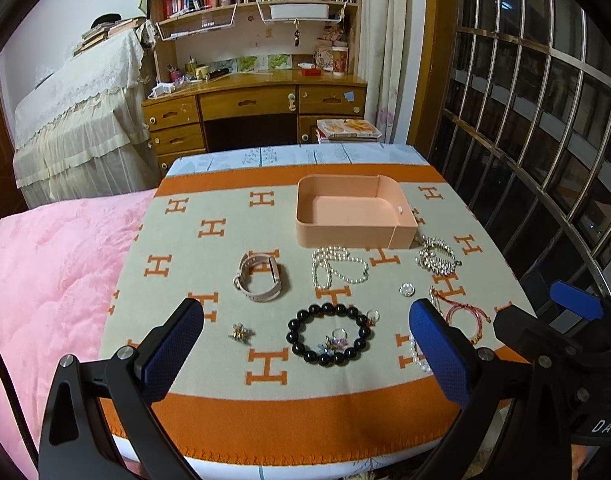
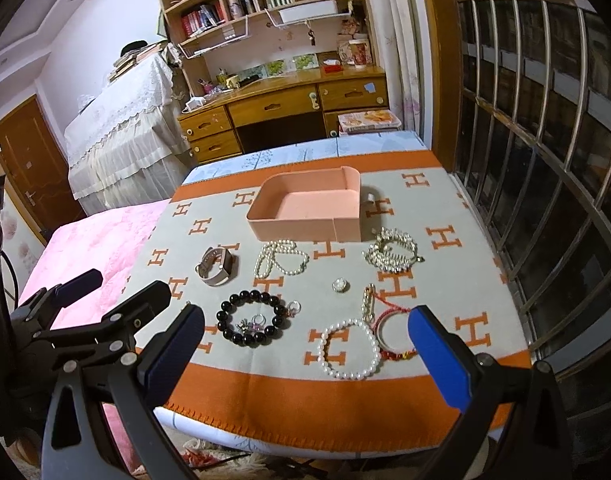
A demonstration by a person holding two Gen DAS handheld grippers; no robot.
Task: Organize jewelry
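Left gripper [image 1: 305, 344]: jaws wide open, empty, above black bead bracelet [image 1: 330, 334]. Right gripper [image 2: 305, 344]: jaws wide open, empty, above white pearl bracelet [image 2: 349, 349]; housing lettered "DAS". Blanket [image 1: 209, 248] on bench: repeated orange "H" print. Jewelry lies before empty pink box [image 1: 351, 210]: watch [image 1: 259, 276], pearl necklace [image 1: 337, 268], silver chain [image 1: 437, 256].

the left gripper [image 1: 305, 344] is black with thick, angled arms. its two jaws wear bumpy blue pads. round silver screws sit at the joints. the right gripper [image 2: 305, 344] looks just the same: black arms, blue pads, silver screws. white letters "das" are printed on the black body of the right one, seen from the left camera.
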